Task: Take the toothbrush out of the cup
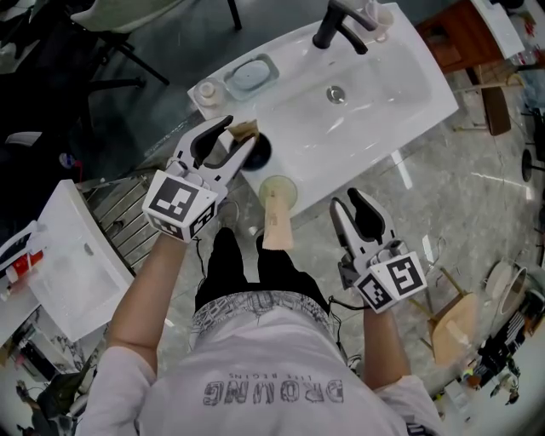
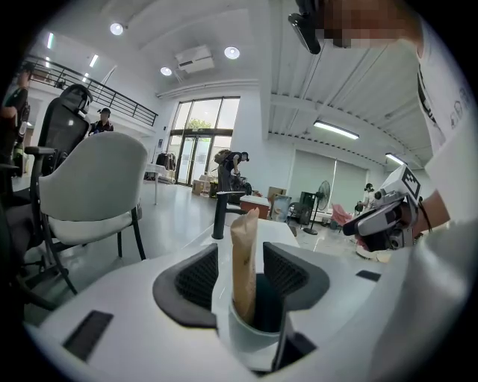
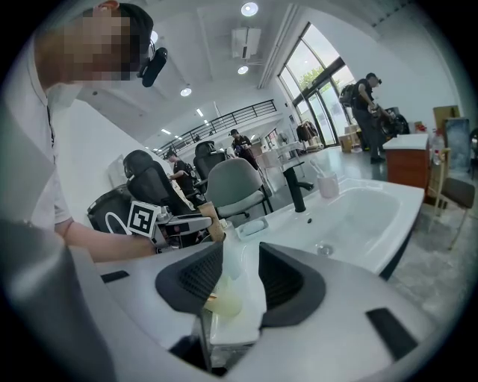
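Note:
A tan wrapped toothbrush (image 2: 243,257) stands upright in a cup (image 2: 250,342) that is white outside and dark inside. The cup (image 1: 261,154) sits at the near left corner of the white sink (image 1: 387,94). My left gripper (image 1: 240,134) is open, with one jaw on each side of the toothbrush (image 1: 245,129) and small gaps between them. In the left gripper view the toothbrush rises through the gap of that gripper (image 2: 240,254). My right gripper (image 1: 347,201) hangs open in front of the sink's near edge with nothing in it. In its own view the right gripper (image 3: 240,257) points at the sink's corner.
A black faucet (image 1: 341,25), a drain (image 1: 336,94), a soap dish (image 1: 251,75) and a small white pot (image 1: 207,92) are on the sink. A pale round thing (image 1: 278,189) and a tan piece (image 1: 277,226) lie below its near edge. Another white basin (image 1: 68,255) stands at left.

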The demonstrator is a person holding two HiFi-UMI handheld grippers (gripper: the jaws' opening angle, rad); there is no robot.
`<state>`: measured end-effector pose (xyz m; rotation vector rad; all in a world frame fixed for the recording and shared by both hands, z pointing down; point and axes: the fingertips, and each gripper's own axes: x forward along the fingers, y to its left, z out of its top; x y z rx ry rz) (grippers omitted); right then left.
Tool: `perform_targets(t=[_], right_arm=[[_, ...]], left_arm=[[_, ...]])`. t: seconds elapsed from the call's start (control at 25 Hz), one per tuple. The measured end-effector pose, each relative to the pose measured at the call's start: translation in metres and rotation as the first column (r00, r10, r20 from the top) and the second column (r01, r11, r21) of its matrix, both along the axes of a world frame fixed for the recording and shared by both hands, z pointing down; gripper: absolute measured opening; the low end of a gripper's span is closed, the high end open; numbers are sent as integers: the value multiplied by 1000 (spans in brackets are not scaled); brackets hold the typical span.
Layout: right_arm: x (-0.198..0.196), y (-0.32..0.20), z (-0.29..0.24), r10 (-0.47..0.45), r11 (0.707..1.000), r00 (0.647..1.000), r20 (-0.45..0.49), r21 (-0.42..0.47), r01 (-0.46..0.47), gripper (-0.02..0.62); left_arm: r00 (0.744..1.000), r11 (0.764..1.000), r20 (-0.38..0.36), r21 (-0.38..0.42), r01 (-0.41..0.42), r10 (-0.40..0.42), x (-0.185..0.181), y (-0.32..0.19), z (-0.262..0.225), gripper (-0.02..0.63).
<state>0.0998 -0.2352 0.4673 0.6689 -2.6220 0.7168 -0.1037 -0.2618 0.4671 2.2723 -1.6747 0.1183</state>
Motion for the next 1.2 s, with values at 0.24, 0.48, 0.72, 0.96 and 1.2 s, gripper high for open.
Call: perform_targets(t=[0.24, 0.48, 0.72, 0.96, 1.2], right_arm=[[1, 4, 5, -4, 1000, 1000, -9, -7, 3, 160], [4, 7, 5, 2, 1000, 1000, -11, -8, -2, 160], [4, 10, 3, 0, 1000, 1000, 1, -7, 0, 158], [7, 12, 4, 8, 1000, 1000, -2, -8, -8, 156], [7, 15, 2, 9, 1000, 1000, 6, -12, -9, 156]], left_arm=[[1000, 1000, -1, -6, -4, 4, 1, -1, 5, 199], [1000, 1000, 0, -3, -11, 11, 3, -1, 4, 189], [1000, 1000, 5, 2, -19, 19, 8, 0, 4, 149], [1000, 1000, 13, 0, -16, 16, 7, 0, 5, 123], [1000, 1000, 22, -4, -13, 13, 8, 1, 4, 97]])
